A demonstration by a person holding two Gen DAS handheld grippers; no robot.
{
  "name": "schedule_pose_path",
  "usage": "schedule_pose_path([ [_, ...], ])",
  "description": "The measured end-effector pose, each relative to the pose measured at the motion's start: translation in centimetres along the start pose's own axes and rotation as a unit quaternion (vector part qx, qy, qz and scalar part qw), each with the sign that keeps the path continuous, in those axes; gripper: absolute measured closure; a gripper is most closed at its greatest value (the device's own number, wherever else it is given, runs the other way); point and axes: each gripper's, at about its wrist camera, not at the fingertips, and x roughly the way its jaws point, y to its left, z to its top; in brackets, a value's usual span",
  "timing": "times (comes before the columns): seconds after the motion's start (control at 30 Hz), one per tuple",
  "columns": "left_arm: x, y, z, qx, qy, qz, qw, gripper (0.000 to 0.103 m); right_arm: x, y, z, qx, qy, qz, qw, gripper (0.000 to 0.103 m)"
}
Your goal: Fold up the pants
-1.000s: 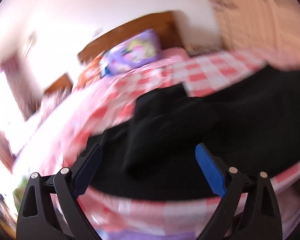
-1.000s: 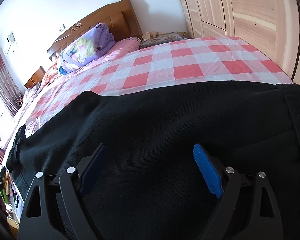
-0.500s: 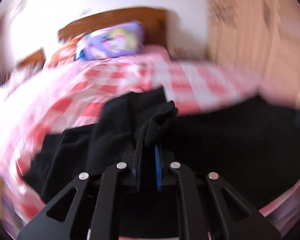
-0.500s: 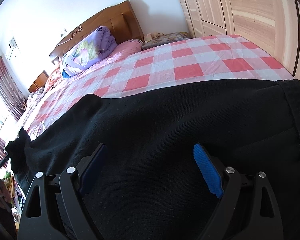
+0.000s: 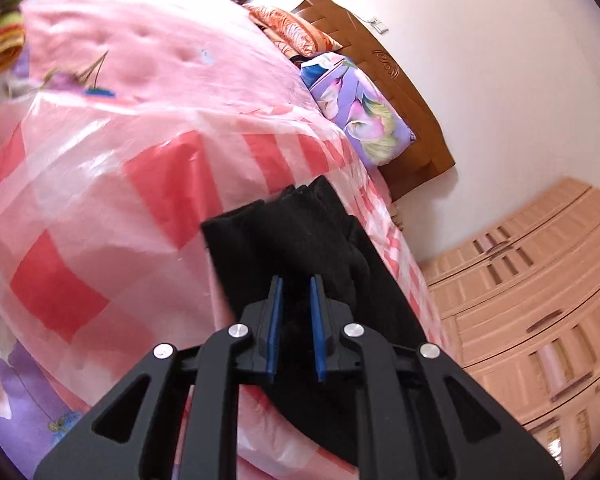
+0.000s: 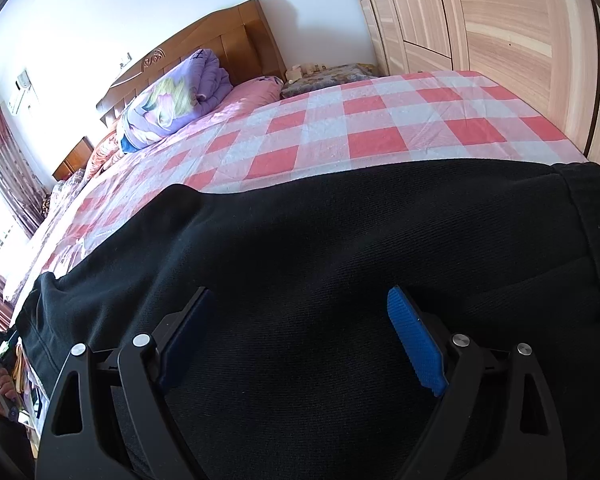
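A checked sheet [image 6: 380, 136], purple quilt [image 6: 172, 100], wooden headboard [image 6: 228, 40] and wardrobe [image 6: 500, 20].

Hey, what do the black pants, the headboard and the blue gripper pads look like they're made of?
Black pants: probably a soft matte knit, like sweatpant fleece; fine diagonal ribbing shows in the right wrist view.

Headboard: looks like brown wood with a smooth, slightly glossy finish and a carved scroll.

Blue pads: likely rubber or textured plastic, judging by the fine ridges.
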Motion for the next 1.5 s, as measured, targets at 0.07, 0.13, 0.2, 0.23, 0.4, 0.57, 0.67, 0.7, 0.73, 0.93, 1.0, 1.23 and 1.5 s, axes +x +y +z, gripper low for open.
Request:
schedule_pose_path([
  [0.07, -0.1, 0.3, -0.4, -0.005, 0.006, -0.007, 0.9999, 0.080, 0.0, 0.1, 0.0, -0.001, 0.001, -0.002, 1.000, 0.017],
  [0.13, 0.2, -0.3, -0.6, 0.008, 0.011, -0.014, 0.9998, 0.060, 0.1, 0.2, 0.0, -0.004, 0.002, -0.005, 1.000, 0.017],
  [0.2, 0.1, -0.9, -0.8, 0.023, 0.016, -0.024, 0.9993, 0.054, 0.2, 0.3, 0.0, -0.005, 0.003, -0.008, 1.000, 0.017],
  [0.23, 0.2, -1.1, -0.8, 0.028, 0.017, -0.028, 0.9991, 0.054, 0.2, 0.3, 0.0, -0.006, 0.003, -0.009, 1.000, 0.016],
  [0.4, -0.9, -2.1, -1.3, 0.031, -0.019, -0.014, 0.9992, 0.054, 0.2, 0.3, 0.1, -0.006, 0.003, -0.009, 1.000, 0.016],
  [0.57, 1.2, -3.3, -2.5, 0.067, 0.025, 0.009, 0.9974, 0.054, 0.2, 0.3, 0.1, -0.006, 0.004, -0.010, 1.000, 0.016],
  [0.67, 2.6, -3.3, -2.4, 0.058, 0.047, -0.006, 0.9972, 0.056, 0.2, 0.4, 0.1, -0.006, 0.004, -0.010, 1.000, 0.016],
  [0.7, 3.1, -3.4, -2.4, 0.061, 0.049, 0.000, 0.9970, 0.056, 0.2, 0.3, 0.1, -0.006, 0.004, -0.010, 1.000, 0.016],
  [0.73, 3.6, -3.5, -2.3, 0.065, 0.049, 0.011, 0.9967, 0.070, 0.2, 0.3, 0.1, -0.005, 0.004, -0.009, 1.000, 0.016],
  [0.93, 2.1, -4.0, -2.6, 0.040, 0.041, -0.024, 0.9981, 0.096, 0.2, 0.3, 0.1, -0.005, 0.004, -0.009, 1.000, 0.016],
  [1.0, 0.5, -4.1, -2.0, 0.020, 0.038, -0.053, 0.9977, 0.096, 0.2, 0.3, 0.1, -0.004, 0.004, -0.009, 1.000, 0.016],
  [1.23, 1.9, -2.0, -1.8, 0.008, 0.119, 0.039, 0.9921, 0.096, 0.2, 0.3, 0.2, -0.003, 0.003, -0.007, 1.000, 0.016],
  [1.5, 0.9, -2.3, -3.1, 0.069, 0.087, 0.057, 0.9922, 0.043, -1.0, 3.0, 0.5, -0.036, -0.009, -0.035, 0.999, 0.016],
])
